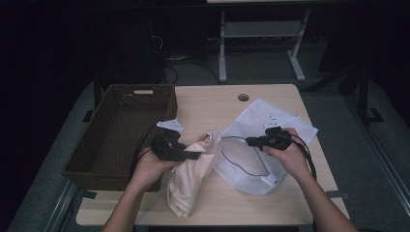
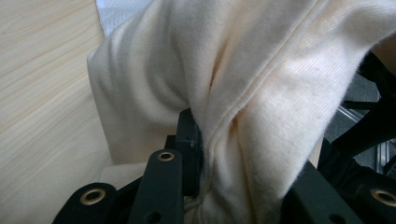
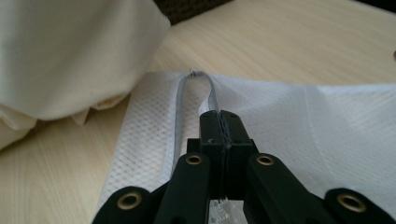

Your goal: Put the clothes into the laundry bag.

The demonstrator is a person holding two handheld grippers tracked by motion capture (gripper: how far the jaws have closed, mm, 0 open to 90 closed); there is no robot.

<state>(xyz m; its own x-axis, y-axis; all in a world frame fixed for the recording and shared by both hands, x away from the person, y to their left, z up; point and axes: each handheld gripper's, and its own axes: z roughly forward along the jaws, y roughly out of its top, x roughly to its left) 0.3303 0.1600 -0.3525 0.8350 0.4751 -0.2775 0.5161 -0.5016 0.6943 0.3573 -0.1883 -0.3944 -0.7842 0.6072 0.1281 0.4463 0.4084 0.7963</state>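
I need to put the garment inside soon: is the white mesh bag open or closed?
Open. The mesh bag shows a gaping mouth, and the right gripper pinches its upper edge by the grey zipper.

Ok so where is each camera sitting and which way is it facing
High view: above the table's near side, looking forward and down; forearms, left gripper, right gripper.
Left gripper view: along its fingers into the cream garment.
Right gripper view: along shut fingers onto the mesh bag.
Shared: garment, bag.
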